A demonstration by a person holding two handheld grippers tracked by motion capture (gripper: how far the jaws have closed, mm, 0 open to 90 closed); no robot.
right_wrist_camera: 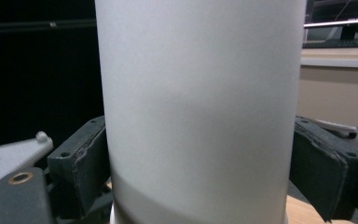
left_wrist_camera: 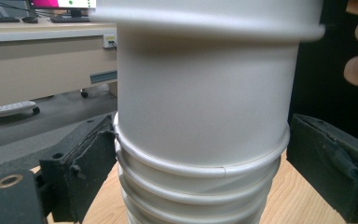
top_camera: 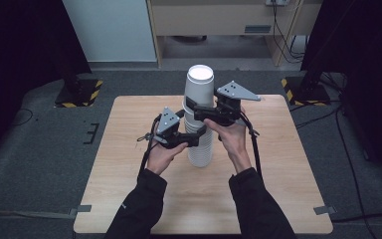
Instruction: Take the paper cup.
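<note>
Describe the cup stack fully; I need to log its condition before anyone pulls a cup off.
The cup stack is a tall upright column of nested white cups, apparently paper, with rolled rims showing as rings low down. It stands near the middle of the wooden table. The left tongs straddle the ringed lower part, one pad at a rim; the right tongs straddle the smooth upper cup.

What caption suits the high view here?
Both tongs, left low and right higher, bracket a tall stack of white paper cups on a wooden table.

white cup stack [top_camera: 199, 119], light wood table [top_camera: 129, 164]
</note>
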